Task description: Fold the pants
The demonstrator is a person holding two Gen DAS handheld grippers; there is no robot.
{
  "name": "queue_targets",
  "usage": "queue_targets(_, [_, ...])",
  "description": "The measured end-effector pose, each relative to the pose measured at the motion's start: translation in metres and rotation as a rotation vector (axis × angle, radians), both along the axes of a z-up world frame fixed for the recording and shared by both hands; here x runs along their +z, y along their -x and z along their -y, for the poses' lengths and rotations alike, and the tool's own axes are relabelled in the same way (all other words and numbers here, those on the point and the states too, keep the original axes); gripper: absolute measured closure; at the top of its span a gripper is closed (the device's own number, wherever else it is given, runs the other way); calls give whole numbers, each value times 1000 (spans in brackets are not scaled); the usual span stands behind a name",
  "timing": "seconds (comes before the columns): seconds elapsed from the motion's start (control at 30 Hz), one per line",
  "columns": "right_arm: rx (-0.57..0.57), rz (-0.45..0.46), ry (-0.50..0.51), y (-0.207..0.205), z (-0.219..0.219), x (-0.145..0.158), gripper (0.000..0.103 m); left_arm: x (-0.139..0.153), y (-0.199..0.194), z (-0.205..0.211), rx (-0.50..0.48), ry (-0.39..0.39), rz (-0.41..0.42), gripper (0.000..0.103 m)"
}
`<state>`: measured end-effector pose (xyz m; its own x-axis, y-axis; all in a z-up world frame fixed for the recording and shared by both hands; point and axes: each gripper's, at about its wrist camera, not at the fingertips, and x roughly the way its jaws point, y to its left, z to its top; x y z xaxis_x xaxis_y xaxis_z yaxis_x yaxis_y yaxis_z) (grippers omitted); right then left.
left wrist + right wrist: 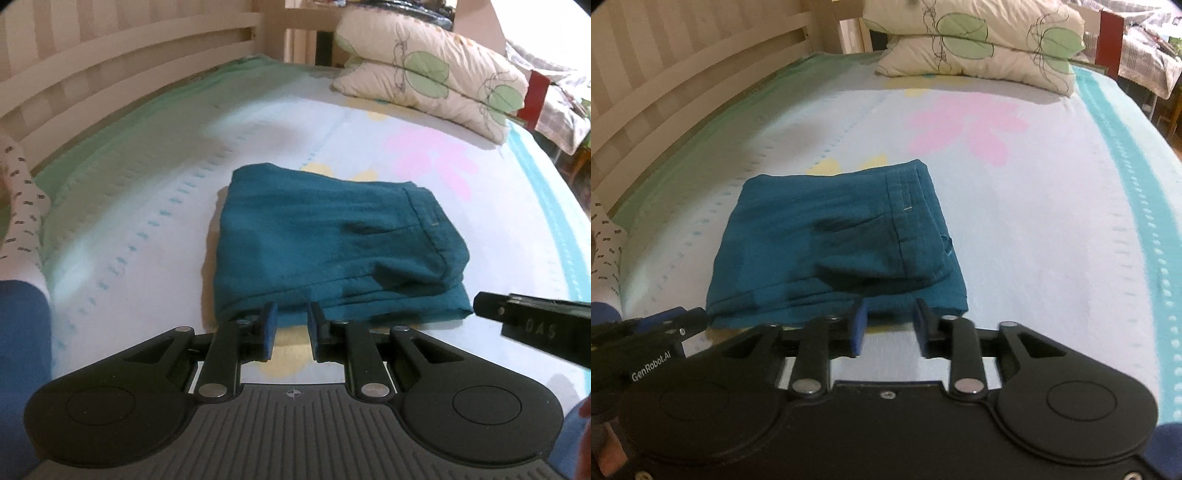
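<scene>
Two grippers, left gripper [291, 325], right gripper [889, 325], empty; one folded pants [332, 243]; two pillows [424, 70].

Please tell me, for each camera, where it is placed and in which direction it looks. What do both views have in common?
Left wrist: sits on the left gripper, looking down along the bed at the folded pants; the right gripper pokes in.
Right wrist: sits on the right gripper, facing the same way; the left gripper shows.
Shared: pants, pillows, bed sheet, wooden rail.
</scene>
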<state>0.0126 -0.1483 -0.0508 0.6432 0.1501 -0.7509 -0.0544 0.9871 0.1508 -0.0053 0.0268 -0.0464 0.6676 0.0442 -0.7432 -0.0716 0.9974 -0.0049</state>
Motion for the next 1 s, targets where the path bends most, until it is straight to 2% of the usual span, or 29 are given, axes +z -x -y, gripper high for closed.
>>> queue_targets(0.13, [-7, 18, -7, 14, 2, 7, 58, 9, 13, 6, 32, -36, 6, 85])
queue_targets(0.33, [4, 47, -11, 29, 2, 16, 58, 17, 25, 8, 0, 17, -24, 85])
queue_targets(0.53, [19, 64, -10, 38, 1, 19, 58, 19, 36, 20, -32, -42, -18, 85])
queue_targets(1.0, [30, 79, 6, 47, -1, 20, 58, 18, 46, 22, -26, -55, -36, 85])
